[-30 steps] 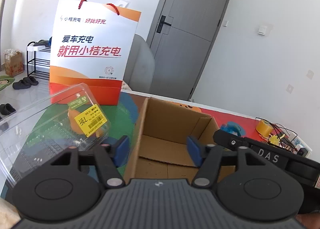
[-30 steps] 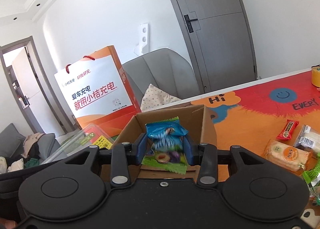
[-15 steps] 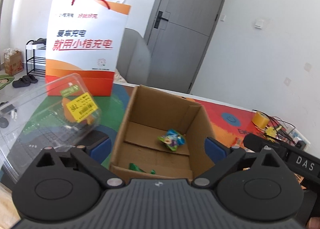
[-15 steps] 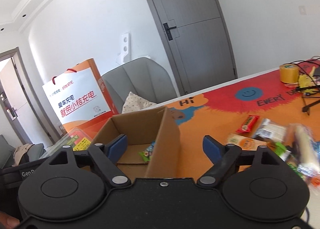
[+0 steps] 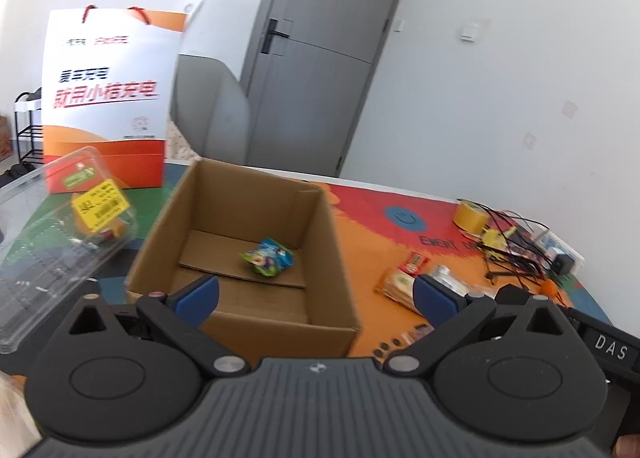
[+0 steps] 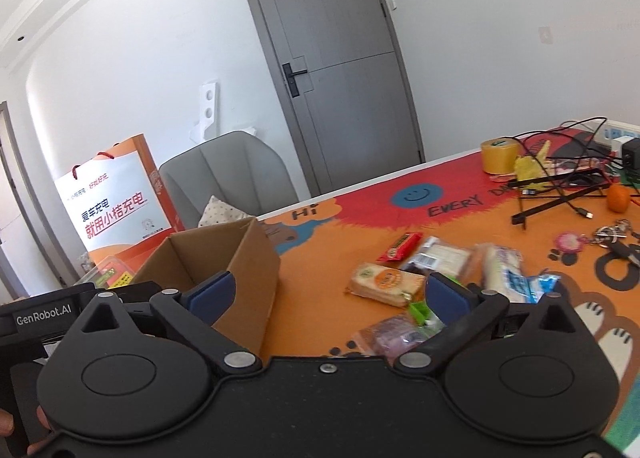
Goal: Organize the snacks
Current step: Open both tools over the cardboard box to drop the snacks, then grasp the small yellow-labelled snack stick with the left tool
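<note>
A crinkly blue-and-green snack packet (image 5: 267, 257) is lying on the floor of the open cardboard box (image 5: 240, 214), its long axis running left to right; a second ago it was pinched upright between the right gripper's pads. The box is plain brown corrugated card, square-sided, sitting on the bright orange printed table mat (image 6: 360, 234). The right gripper (image 6: 328, 294) has just been opening and is now gaping wide with nothing between its jaws, pointing toward the loose pile of wrapped snacks (image 6: 440, 274) right of the box. The left gripper (image 5: 316, 294), also just opened, is standing empty over the box's near edge. A clear plastic clamshell (image 5: 60, 226) is sitting left of the box.
</note>
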Tool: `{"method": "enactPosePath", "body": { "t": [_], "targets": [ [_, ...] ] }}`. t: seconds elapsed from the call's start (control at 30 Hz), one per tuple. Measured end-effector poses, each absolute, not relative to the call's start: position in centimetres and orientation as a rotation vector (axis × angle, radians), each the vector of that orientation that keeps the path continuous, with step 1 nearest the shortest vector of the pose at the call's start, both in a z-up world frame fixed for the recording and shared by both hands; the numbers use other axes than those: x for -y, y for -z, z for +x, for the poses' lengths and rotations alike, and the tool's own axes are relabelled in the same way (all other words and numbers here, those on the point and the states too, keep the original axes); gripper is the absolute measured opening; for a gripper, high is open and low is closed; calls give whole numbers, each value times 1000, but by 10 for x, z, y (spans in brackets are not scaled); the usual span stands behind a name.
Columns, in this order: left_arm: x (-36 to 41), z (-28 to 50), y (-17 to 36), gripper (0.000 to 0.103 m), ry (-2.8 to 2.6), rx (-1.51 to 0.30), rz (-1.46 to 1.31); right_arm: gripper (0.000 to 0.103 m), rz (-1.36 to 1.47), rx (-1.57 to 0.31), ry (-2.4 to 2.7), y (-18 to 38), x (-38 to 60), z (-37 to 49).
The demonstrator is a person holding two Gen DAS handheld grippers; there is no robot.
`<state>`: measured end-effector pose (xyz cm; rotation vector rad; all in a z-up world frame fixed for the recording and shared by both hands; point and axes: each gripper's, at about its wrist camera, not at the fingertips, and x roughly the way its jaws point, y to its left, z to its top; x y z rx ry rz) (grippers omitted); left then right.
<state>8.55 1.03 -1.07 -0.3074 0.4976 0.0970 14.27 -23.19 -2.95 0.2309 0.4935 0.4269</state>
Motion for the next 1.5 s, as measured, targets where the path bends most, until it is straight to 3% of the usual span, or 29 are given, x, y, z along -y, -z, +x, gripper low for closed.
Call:
{"method": "enactPosePath", "body": {
  "t": [0.77,0.87,1.0,1.17,1.33,1.5],
  "targets": [
    [57,96,36,102,43,-557,-264,102,229,-539,-224,63,318,135],
    [65,100,44,102,64,-575,-248,100,242,-564,-223,72,325,135],
    [76,107,54,102,83,-598,-238,87,243,-597,-227,84,328,139],
    [90,116,63,100,112,-611,-232,83,250,-619,-220,94,333,143],
    [105,127,73,90,134,-637,-229,68,275,-644,-222,105,339,149],
    [122,137,88,70,168,-682,-230,62,285,-645,-212,116,343,153]
  ]
}}
